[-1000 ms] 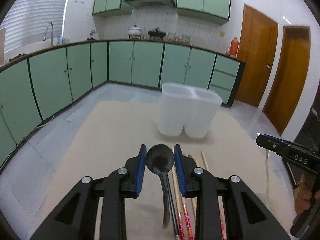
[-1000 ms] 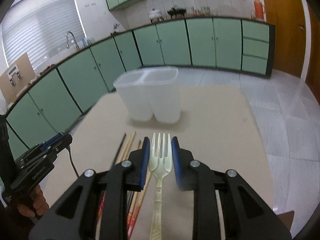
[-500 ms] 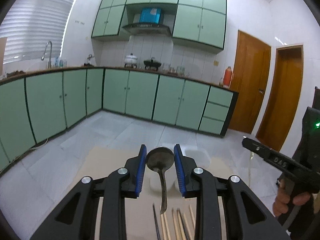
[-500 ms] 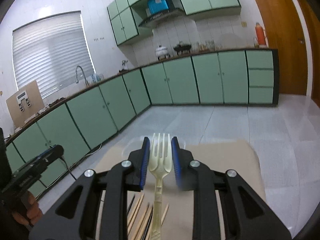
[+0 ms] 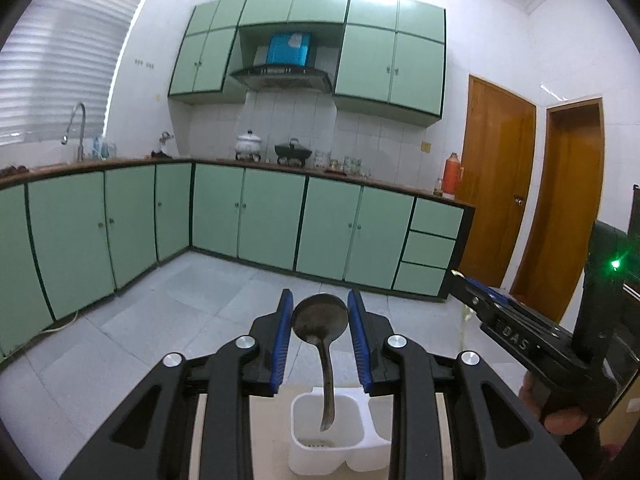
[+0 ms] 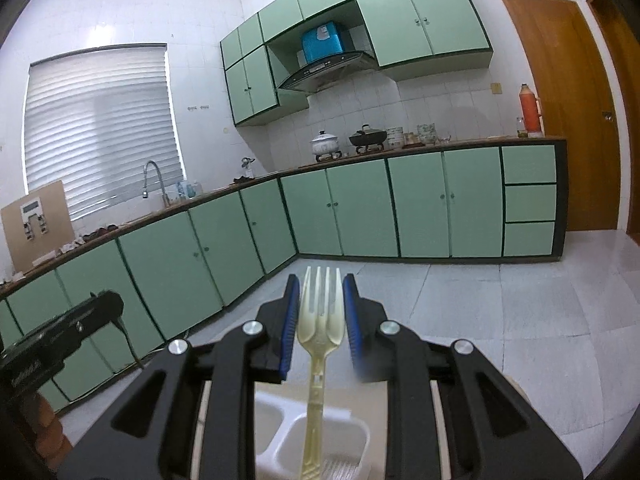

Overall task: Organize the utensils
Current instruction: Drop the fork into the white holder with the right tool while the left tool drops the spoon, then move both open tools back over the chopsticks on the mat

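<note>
My left gripper (image 5: 319, 320) is shut on the bowl of a dark metal spoon (image 5: 320, 316). Its handle hangs down over the left compartment of a white two-compartment holder (image 5: 304, 440). My right gripper (image 6: 321, 308) is shut on the head of a pale yellow plastic fork (image 6: 320, 320). Its handle points down into the right compartment of the same holder (image 6: 352, 440). The right gripper also shows at the right of the left wrist view (image 5: 520, 328). The left gripper shows at the left of the right wrist view (image 6: 60, 332).
The holder stands on a beige table (image 6: 368, 404). Green kitchen cabinets (image 5: 272, 216) line the far walls, with grey floor tiles (image 6: 500, 312) between. Two wooden doors (image 5: 496, 184) are at the right. The chopsticks on the table are out of view.
Both grippers rose and tilted up from the table, carrying the spoon and the fork over the holder. The chopsticks dropped out of view.
</note>
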Motion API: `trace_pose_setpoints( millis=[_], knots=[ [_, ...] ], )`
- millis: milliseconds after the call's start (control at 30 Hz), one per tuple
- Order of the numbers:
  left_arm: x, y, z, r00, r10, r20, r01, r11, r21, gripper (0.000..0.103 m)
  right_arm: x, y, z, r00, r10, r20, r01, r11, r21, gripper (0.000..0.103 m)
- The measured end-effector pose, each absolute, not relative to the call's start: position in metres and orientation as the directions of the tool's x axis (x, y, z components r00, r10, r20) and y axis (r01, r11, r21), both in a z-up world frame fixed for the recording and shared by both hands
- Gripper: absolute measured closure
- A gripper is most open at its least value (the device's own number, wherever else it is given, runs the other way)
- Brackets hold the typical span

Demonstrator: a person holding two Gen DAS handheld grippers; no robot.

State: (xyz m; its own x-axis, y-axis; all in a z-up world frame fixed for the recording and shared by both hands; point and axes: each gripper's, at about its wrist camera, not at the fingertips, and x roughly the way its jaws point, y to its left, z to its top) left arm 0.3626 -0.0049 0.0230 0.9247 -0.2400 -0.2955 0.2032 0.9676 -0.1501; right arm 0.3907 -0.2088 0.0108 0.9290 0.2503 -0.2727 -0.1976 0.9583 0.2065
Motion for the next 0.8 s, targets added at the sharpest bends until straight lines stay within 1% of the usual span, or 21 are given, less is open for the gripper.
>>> trace_pose_setpoints(
  millis=[133, 300, 467, 567, 600, 667, 700, 733, 800],
  knots=[
    [0.387, -0.009, 0.007, 0.918, -0.243, -0.313, 0.203, 0.967, -0.154, 0.075, 0.419, -0.205, -0.006, 0.93, 0.24, -0.279, -0.189, 0.962, 0.197, 0.082],
    [0.406, -0.015, -0.015, 0.905, -0.252, -0.343, 0.208, 0.965, -0.16, 0.075, 0.427, -0.198, -0.029, 0.924, 0.239, -0.297, -0.188, 0.964, 0.19, 0.082],
    [0.416, -0.016, -0.043, 0.886, -0.246, -0.392, 0.199, 0.967, -0.158, 0.075, 0.431, -0.195, -0.056, 0.909, 0.24, -0.341, -0.181, 0.964, 0.197, 0.082],
    [0.418, -0.016, -0.061, 0.867, -0.241, -0.436, 0.194, 0.97, -0.149, 0.075, 0.428, -0.194, -0.07, 0.896, 0.25, -0.367, -0.176, 0.958, 0.225, 0.079],
    [0.419, -0.016, -0.064, 0.864, -0.24, -0.443, 0.193, 0.97, -0.149, 0.075, 0.426, -0.195, -0.073, 0.894, 0.249, -0.372, -0.172, 0.958, 0.228, 0.076],
    [0.419, -0.016, -0.069, 0.859, -0.235, -0.454, 0.19, 0.971, -0.143, 0.071, 0.422, -0.195, -0.078, 0.892, 0.241, -0.383, -0.164, 0.961, 0.223, 0.074],
    [0.418, -0.016, -0.07, 0.859, -0.232, -0.456, 0.189, 0.972, -0.14, 0.063, 0.42, -0.195, -0.081, 0.89, 0.238, -0.388, -0.16, 0.962, 0.223, 0.074],
    [0.417, -0.016, -0.07, 0.861, -0.229, -0.454, 0.187, 0.973, -0.137, 0.06, 0.417, -0.196, -0.082, 0.889, 0.236, -0.392, -0.156, 0.962, 0.225, 0.074],
    [0.413, -0.017, -0.069, 0.863, -0.226, -0.452, 0.187, 0.974, -0.13, 0.059, 0.412, -0.198, -0.084, 0.889, 0.229, -0.397, -0.146, 0.962, 0.229, 0.07]
  ],
)
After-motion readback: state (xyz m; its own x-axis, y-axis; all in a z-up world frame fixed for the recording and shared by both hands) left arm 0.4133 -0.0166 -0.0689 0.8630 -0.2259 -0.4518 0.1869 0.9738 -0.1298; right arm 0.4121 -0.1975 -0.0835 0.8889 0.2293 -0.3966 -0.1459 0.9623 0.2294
